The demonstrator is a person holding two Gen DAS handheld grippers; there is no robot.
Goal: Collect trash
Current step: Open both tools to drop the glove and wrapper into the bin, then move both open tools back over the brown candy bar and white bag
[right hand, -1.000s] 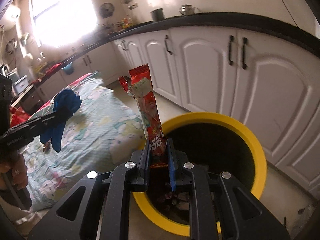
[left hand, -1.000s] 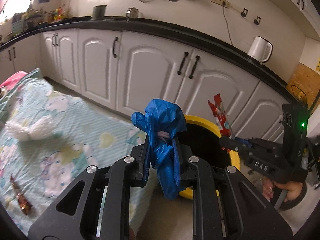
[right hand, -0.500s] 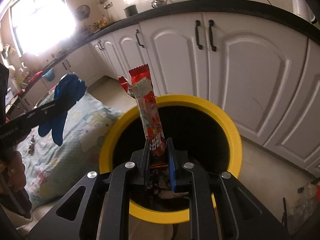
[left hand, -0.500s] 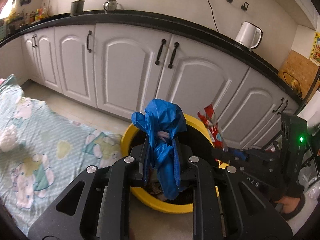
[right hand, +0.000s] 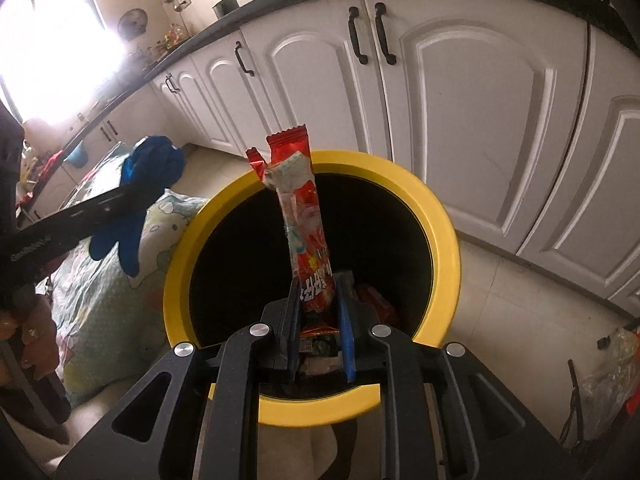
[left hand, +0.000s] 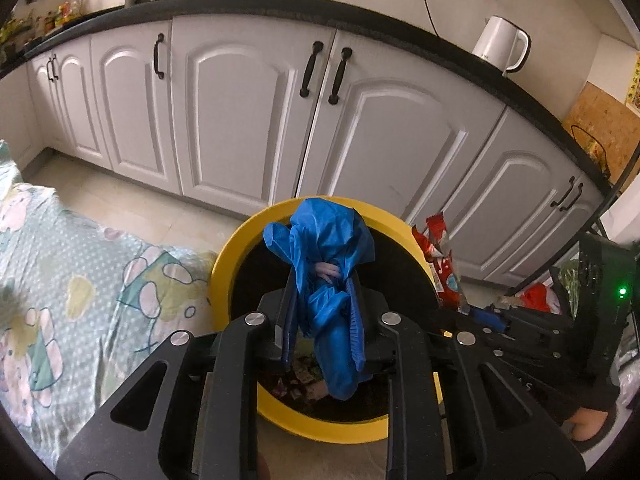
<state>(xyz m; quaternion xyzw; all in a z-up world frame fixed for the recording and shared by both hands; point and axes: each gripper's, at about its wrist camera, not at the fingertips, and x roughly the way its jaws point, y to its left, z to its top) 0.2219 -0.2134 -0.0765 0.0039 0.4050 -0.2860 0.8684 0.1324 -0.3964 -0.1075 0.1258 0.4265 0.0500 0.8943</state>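
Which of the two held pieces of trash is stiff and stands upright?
The red snack wrapper in the right gripper stands upright; the blue plastic bag in the left gripper droops limply.

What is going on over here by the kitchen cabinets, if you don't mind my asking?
A person is collecting trash with two handheld grippers. The left gripper is shut on a crumpled blue plastic bag, and the right gripper is shut on a red snack wrapper. Both hang over the open yellow-rimmed bin, which already holds some litter; nothing is released yet.

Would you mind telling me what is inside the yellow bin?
Crumpled wrappers lie at the bottom of the yellow bin, glimpsed between the left gripper fingers. The blue bag and dark walls hide the rest.
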